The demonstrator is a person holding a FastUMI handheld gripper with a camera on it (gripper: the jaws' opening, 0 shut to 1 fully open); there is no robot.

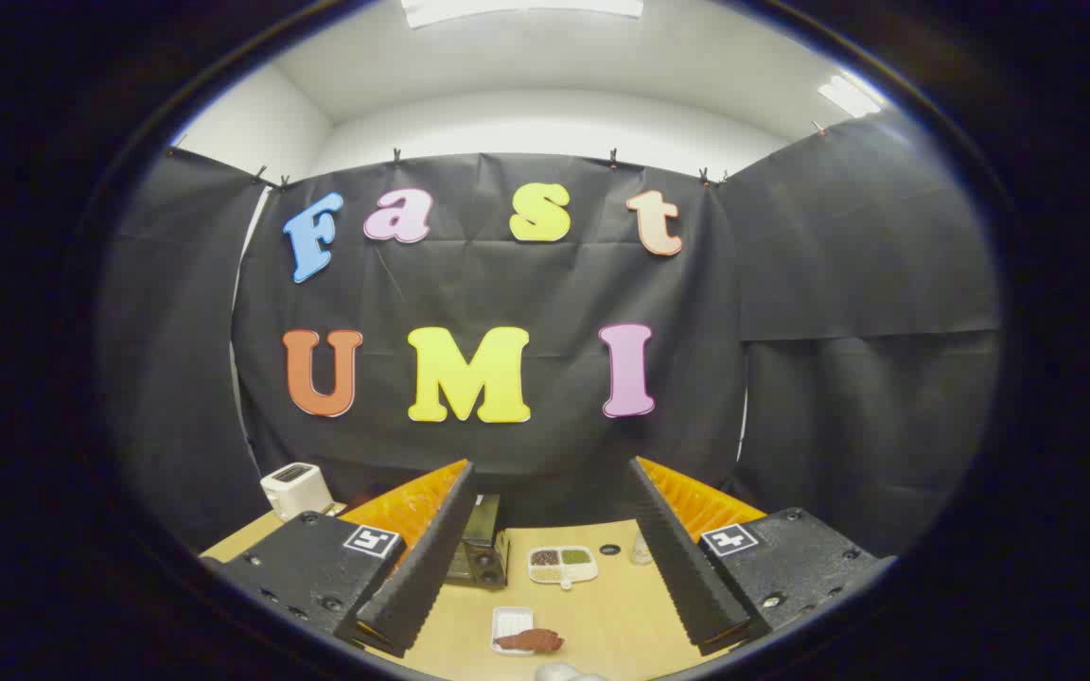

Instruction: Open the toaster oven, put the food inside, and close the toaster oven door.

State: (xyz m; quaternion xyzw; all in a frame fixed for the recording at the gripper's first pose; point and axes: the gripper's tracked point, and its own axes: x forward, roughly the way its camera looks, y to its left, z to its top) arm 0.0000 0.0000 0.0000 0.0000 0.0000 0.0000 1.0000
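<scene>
The hand-held gripper (550, 558) hangs spread wide and empty above the worktop (621, 615), the shut toaster oven (481, 553) beside its left finger, the food (531, 640) nearer on a white tray (510, 620); best lower toward the oven door first.

Brown food (528, 641) on white tray (511, 622), tan table (602, 615), white toaster (295, 489)

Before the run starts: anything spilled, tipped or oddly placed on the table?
Nothing stands out. The food lies on its small white tray between the open tongs, the toaster oven stands upright beyond, and the divided dish sits level.
</scene>
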